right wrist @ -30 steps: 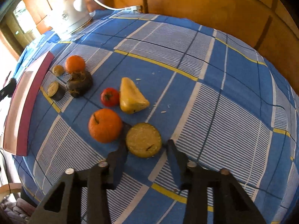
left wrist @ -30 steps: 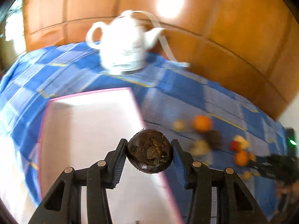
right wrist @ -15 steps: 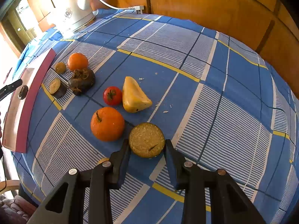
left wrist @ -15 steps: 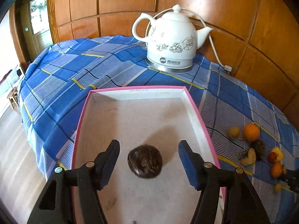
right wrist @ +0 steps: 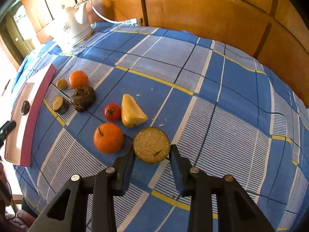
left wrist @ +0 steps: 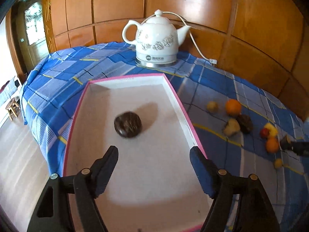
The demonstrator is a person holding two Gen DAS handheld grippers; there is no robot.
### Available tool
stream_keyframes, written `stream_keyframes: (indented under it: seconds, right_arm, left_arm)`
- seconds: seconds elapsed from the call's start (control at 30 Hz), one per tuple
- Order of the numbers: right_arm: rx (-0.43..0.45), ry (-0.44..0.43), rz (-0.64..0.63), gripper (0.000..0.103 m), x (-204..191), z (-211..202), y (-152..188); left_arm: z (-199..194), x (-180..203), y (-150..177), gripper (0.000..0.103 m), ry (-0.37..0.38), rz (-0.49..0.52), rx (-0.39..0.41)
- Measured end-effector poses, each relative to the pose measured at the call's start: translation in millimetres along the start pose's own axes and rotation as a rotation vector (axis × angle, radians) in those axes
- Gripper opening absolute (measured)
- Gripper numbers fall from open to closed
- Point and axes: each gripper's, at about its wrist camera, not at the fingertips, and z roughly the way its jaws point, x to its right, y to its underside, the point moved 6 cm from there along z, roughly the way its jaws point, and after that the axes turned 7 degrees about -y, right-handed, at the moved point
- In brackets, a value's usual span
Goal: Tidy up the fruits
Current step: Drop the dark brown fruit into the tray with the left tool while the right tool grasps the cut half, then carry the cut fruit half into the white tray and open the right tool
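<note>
Wood-panelled walls back the counter (right wrist: pixel 222 81), where the right tool (right wrist: pixel 151 155) clamps the rim of a stiff, light cut fruit half (right wrist: pixel 151 145), while the left tool (left wrist: pixel 154 154), jaws opening and empty, hangs over the tray (left wrist: pixel 177 104) holding a dark round fruit (left wrist: pixel 127 123).

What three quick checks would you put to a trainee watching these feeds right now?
1. True or false: the dark round fruit lies inside the pink-rimmed tray.
2. What sits between the fingers of the right gripper? A) a banana B) the cut round slice C) a spoon
3. Count: how many orange fruits lie on the blue checked cloth?

Key: 1 true; 2 B; 3 two.
</note>
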Motion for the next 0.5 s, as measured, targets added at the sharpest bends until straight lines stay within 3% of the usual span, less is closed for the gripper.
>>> stream_keyframes:
  seconds: [0.3, 0.5]
  right_arm:
    - [0.046, -0.08, -0.061, 0.036, -25.3, -9.2, -2.3]
    - [0.046, -0.159, -0.126, 0.036, -68.9, -15.4, -2.0]
  left_arm:
    - [-13.0, -2.7, 9.3, 0.089, -0.024, 0.005, 0.033]
    - [-17.3, -12.5, 8.3, 0.094, -0.04, -0.018, 0.05]
